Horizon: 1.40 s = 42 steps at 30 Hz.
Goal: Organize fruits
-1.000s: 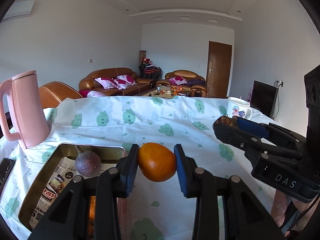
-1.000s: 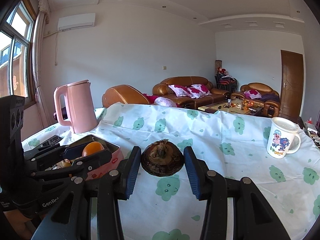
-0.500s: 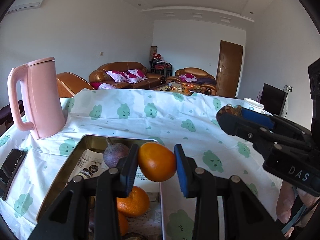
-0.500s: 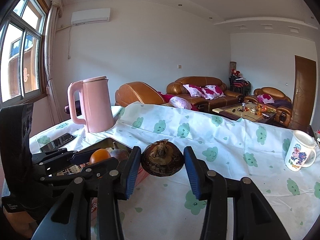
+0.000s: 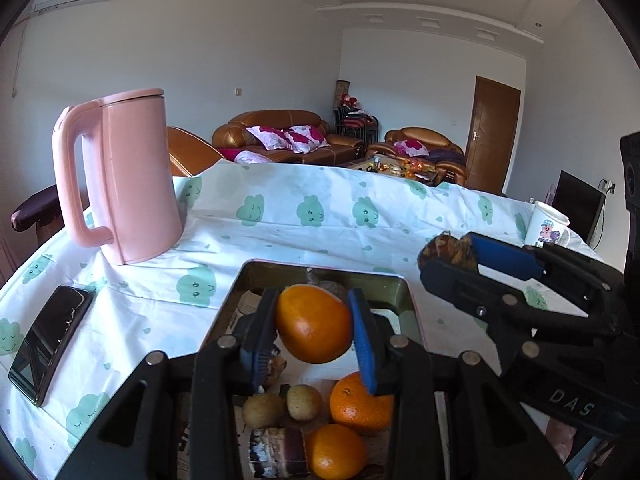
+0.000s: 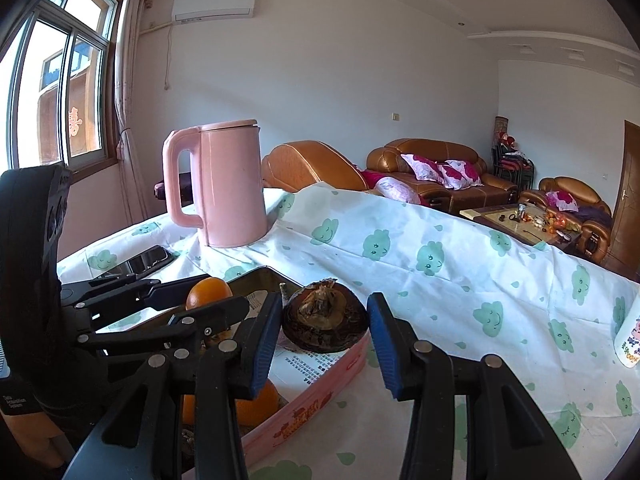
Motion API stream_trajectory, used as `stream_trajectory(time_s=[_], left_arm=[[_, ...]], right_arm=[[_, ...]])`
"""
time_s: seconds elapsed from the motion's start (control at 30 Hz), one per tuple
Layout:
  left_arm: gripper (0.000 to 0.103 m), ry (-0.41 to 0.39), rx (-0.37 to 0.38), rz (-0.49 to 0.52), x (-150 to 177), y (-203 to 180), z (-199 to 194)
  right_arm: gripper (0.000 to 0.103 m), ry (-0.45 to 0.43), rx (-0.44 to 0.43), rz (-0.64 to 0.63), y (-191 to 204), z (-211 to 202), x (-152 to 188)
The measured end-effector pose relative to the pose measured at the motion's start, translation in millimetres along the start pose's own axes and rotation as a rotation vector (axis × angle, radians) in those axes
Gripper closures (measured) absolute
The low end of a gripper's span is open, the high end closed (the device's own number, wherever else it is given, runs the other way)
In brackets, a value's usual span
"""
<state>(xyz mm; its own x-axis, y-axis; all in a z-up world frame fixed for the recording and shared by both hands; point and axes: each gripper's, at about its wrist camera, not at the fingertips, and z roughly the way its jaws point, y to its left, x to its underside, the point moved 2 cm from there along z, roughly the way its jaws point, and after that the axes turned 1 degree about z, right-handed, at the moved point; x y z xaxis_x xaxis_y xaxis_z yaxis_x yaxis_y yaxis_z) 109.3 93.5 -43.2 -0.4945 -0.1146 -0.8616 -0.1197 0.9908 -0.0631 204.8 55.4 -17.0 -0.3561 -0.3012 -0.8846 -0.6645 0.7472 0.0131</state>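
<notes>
Between the blue pads of the left gripper (image 5: pixel 314 330) sits an orange (image 5: pixel 314 323), clamped from both sides and held up in the air right over the metal tin (image 5: pixel 400 290). Down below that gripper, inside the tin, there's a little pile going: two more oranges (image 5: pixel 360 402), a couple of small brownish round fruits (image 5: pixel 304 402), and what looks like a purple fruit (image 5: pixel 330 286) peeking out just behind the held orange, all lying on printed paper that lines the tin. Off to the left gripper's left, a black phone (image 5: pixel 50 338) lies flat on the cloud-print tablecloth (image 5: pixel 304 216), and further out on that side stands a pink kettle (image 5: pixel 120 176).

Over on its right is the right gripper (image 6: pixel 324 318), and that one's pinching a dark brown fruit with a dried leafy cap (image 6: pixel 325 317), probably a mangosteen. The left pad is clearly on it; the right pad looks barely touching or a hair off, hard to say from this angle. That fruit hangs just above the near corner of the tin's pink outer wall (image 6: pixel 320 394). From the right wrist view the left gripper shows up on the left side with its orange poking above its fingers. Way out to the right gripper's right, a white cartoon mug (image 5: pixel 546 230) stands on the cloth.
</notes>
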Motion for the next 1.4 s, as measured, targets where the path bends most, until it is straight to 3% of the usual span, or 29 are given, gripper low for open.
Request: stream_trajectory(time_s=[0.53, 0.7, 0.73, 0.87, 1.07, 1.23, 1.4], left_arm=[[0.065, 0.098, -0.032, 0.003, 10, 15, 21], [0.055, 0.095, -0.043, -0.004, 11, 19, 19], [0.050, 0.089, -0.051, -0.008, 11, 20, 16], [0.034, 0.044, -0.044, -0.026, 10, 23, 2], [0.020, -0.020, -0.020, -0.014, 7, 15, -21], [0.011, -0.055, -0.020, -0.013, 6, 12, -34], [0.010, -0.068, -0.018, -0.005, 5, 9, -39]], right_arm=[[0.056, 0.151, -0.035, 0.029, 1, 44, 19], [0.054, 0.153, -0.039, 0.033, 1, 43, 22], [0.054, 0.150, -0.038, 0.038, 1, 41, 22], [0.044, 0.118, -0.033, 0.066, -4, 25, 21], [0.038, 0.073, 0.015, 0.076, -8, -6, 21], [0.033, 0.026, 0.045, 0.074, -7, -27, 20], [0.031, 0.010, 0.044, 0.075, -7, -36, 20]])
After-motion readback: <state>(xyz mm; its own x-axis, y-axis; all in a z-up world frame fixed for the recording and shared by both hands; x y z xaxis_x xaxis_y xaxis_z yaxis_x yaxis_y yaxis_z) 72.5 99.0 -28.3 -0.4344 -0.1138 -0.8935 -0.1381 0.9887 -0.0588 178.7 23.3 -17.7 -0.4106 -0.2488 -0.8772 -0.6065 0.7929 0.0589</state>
